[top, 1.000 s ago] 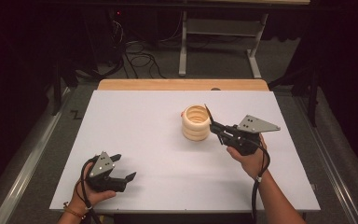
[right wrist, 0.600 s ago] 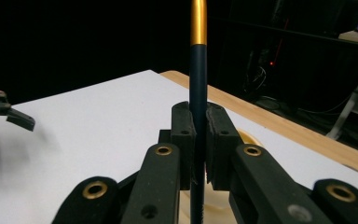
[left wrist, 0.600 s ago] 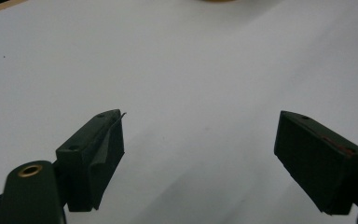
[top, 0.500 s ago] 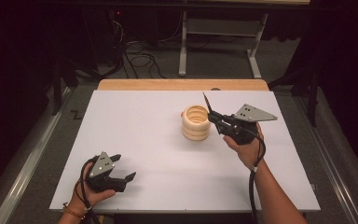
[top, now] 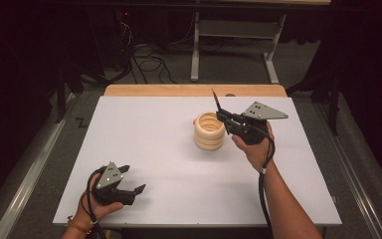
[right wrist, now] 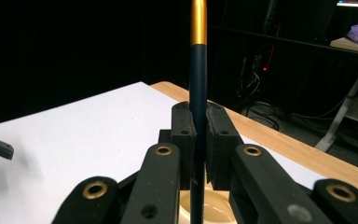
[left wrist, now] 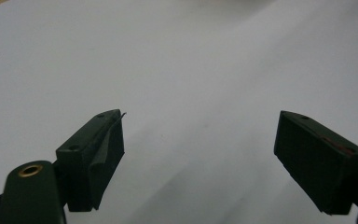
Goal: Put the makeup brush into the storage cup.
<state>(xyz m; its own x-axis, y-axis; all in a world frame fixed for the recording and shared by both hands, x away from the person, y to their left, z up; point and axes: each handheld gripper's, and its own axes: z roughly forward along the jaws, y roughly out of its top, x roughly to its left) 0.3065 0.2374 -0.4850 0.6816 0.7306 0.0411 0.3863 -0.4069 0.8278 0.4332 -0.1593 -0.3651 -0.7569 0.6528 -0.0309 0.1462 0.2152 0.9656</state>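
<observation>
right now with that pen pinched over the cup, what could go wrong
The right gripper clamps the thin pen on a short stretch of its shaft, so it might pivot or slip. The round cream cup stands free on the white table; a skewed pen tip could catch its rim and tip it. The left gripper rests open, too far to steady it.

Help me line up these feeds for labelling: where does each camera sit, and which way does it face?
High view: above the person's side, facing forward and down on the white table; both forearms, left gripper, right gripper.
Left gripper view: rides that gripper, faces bare tabletop between open jaws.
Right gripper view: faces along shut jaws clamping a dark pen above the ring stack.
Shared: pen, stack, table.
</observation>
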